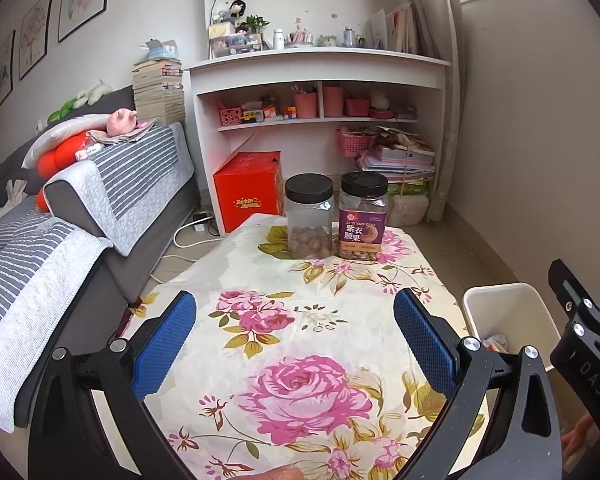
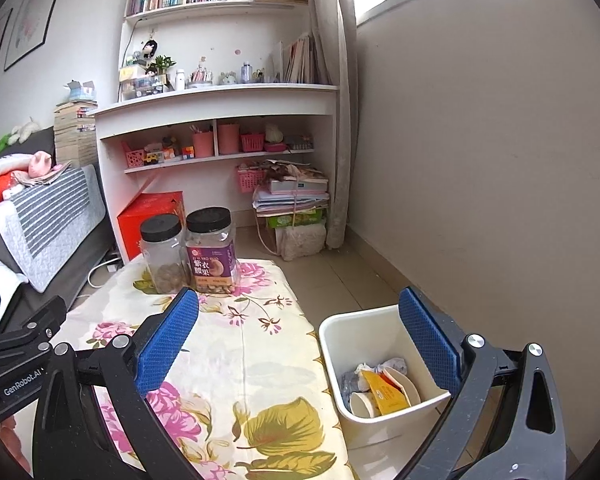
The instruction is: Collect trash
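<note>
A white trash bin (image 2: pixel 332 344) stands on the floor right of the low table; it holds paper cups, a yellow packet (image 2: pixel 384 394) and crumpled wrappers. It also shows in the left wrist view (image 1: pixel 512 312). My left gripper (image 1: pixel 296 332) is open and empty above the floral tablecloth (image 1: pixel 300 360). My right gripper (image 2: pixel 300 336) is open and empty, over the table's right edge and the bin. The right gripper's body shows at the right edge of the left wrist view.
Two black-lidded jars stand at the table's far end: a clear jar (image 1: pixel 309 216) and a purple-labelled nut jar (image 1: pixel 362 216). A sofa (image 1: pixel 80 220) lies left. A red box (image 1: pixel 248 190), white shelves (image 1: pixel 320 68) and stacked papers stand behind.
</note>
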Tool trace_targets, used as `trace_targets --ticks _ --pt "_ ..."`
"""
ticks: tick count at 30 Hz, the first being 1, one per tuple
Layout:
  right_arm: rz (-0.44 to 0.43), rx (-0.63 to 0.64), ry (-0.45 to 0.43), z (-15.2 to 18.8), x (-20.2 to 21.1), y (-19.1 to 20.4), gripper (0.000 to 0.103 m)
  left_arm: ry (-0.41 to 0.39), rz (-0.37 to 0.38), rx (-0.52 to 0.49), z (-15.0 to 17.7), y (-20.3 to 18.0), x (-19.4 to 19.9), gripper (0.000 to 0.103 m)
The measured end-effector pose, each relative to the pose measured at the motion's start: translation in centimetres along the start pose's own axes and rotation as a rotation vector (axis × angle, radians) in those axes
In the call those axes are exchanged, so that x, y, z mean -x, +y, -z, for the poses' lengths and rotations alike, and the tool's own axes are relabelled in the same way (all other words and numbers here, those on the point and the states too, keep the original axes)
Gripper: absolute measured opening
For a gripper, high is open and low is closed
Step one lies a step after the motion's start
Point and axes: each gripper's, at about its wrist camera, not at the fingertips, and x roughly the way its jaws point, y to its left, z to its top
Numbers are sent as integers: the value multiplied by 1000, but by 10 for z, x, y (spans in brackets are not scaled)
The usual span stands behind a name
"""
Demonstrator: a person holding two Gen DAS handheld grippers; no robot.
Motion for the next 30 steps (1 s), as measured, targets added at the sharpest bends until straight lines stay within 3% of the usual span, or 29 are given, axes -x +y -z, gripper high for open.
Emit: trace_targets --ticks 12,30 --pt "-4 7 3 1 0 0 96 7 -2 11 0 -7 -3 96" --pt "20 0 31 4 -4 -12 96 -18 55 -23 4 -30 -4 92"
